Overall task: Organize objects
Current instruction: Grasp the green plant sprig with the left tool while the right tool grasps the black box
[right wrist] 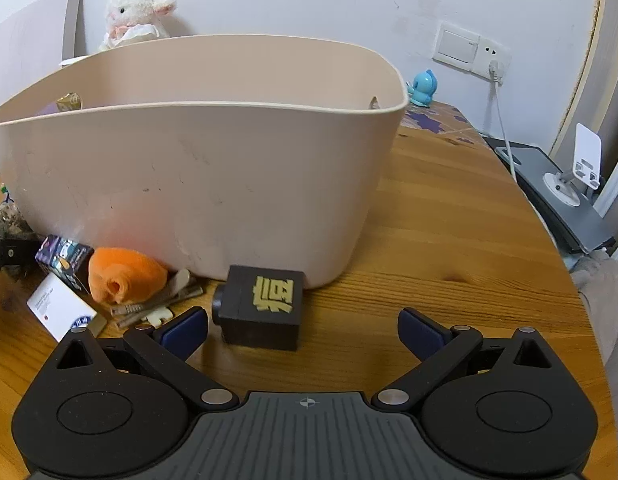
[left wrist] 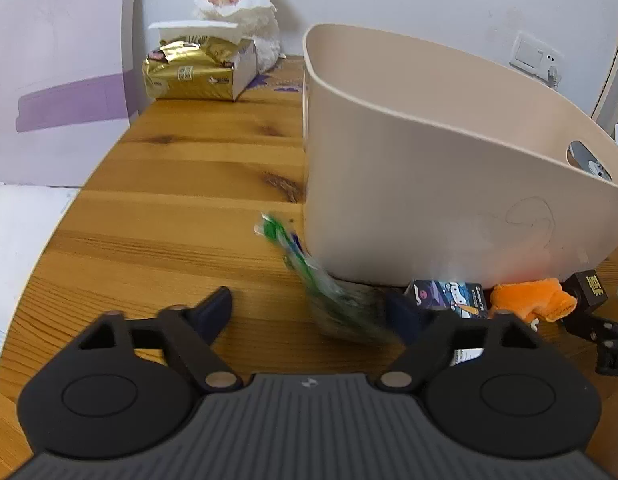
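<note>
In the left wrist view my left gripper [left wrist: 312, 310] hovers low over the wooden table [left wrist: 181, 184], jaws apart. A blurred clear bag with green print [left wrist: 329, 292] lies between them, against the right finger; the left pad stands clear of it. In the right wrist view my right gripper [right wrist: 303, 331] is open around a dark cube with a gold character [right wrist: 265, 308]. The cube sits nearer the left finger and neither pad presses on it. The beige basket [right wrist: 189, 168] stands just behind both; its inside is hidden.
Along the basket's front lie an orange plush piece [right wrist: 121, 276], a small purple box [right wrist: 65, 258], a white card [right wrist: 59, 308] and some keys [right wrist: 157, 306]. At the back are a plush lamb [left wrist: 241, 4], a gold tissue pack [left wrist: 193, 72] and a blue figure [right wrist: 423, 88].
</note>
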Action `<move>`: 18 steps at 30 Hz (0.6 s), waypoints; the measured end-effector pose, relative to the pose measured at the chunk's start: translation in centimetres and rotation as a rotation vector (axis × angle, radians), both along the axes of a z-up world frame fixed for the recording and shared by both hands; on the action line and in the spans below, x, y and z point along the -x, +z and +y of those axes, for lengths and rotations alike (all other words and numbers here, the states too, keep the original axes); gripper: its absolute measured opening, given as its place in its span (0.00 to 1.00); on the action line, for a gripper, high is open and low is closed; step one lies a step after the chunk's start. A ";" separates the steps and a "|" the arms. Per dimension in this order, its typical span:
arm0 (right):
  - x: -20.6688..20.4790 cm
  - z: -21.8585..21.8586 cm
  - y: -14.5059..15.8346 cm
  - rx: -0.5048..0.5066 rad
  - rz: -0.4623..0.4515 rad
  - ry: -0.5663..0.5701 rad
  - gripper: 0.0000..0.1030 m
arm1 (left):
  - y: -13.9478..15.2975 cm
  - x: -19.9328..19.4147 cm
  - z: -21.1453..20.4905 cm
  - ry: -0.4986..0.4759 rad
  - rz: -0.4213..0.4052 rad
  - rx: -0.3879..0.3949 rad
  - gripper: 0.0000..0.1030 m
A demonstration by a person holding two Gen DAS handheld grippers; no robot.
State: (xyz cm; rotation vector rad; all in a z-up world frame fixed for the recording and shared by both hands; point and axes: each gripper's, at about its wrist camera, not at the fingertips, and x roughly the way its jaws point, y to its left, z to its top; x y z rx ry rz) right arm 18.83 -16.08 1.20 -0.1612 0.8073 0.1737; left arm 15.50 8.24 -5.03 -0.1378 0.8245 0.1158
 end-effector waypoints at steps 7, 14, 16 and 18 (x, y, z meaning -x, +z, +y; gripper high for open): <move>-0.6 0.3 -0.3 -0.040 0.004 0.004 0.70 | -0.2 0.2 -0.6 -0.037 -0.013 -0.042 0.42; 0.0 0.1 0.0 -0.066 0.011 0.012 0.41 | -0.1 0.6 -1.0 -0.051 -0.013 -0.048 0.34; 0.4 -0.2 0.1 -0.076 0.010 0.011 0.40 | 0.0 0.9 -1.1 -0.059 -0.017 -0.046 0.33; 0.9 -0.5 0.5 -0.081 0.002 0.012 0.40 | 0.3 1.2 -1.3 -0.069 -0.026 -0.047 0.33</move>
